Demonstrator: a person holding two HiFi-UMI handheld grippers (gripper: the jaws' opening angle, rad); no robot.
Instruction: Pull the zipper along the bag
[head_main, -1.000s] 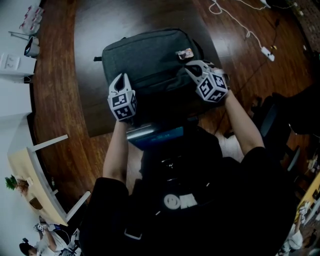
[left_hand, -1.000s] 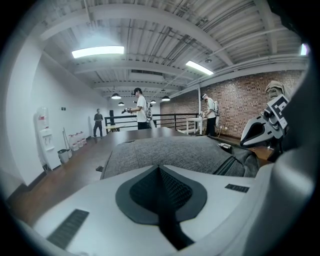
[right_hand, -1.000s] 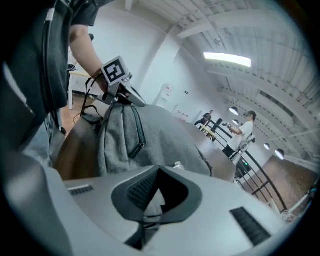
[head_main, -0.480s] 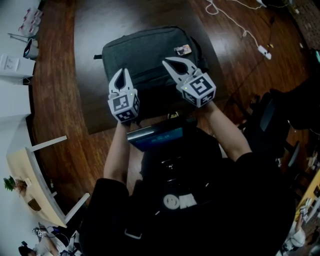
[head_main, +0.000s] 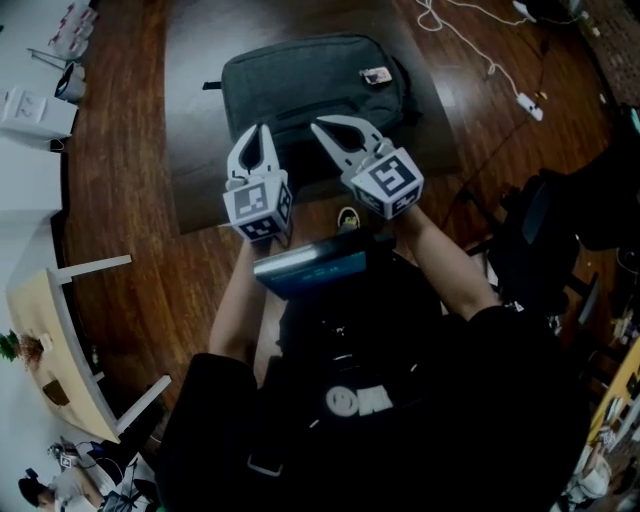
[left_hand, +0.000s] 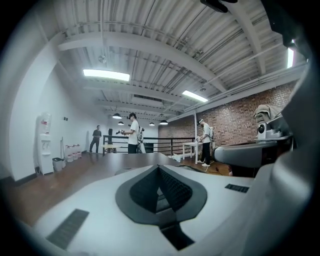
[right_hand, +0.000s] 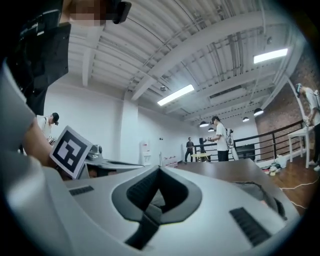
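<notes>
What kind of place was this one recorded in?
Probably an open loft-style workshop or lab: a brick wall, a bare ribbed ceiling with strip lights, a wooden floor, and other people standing by a railing.

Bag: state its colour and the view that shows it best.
The bag is dark grey, seen best in the head view.
</notes>
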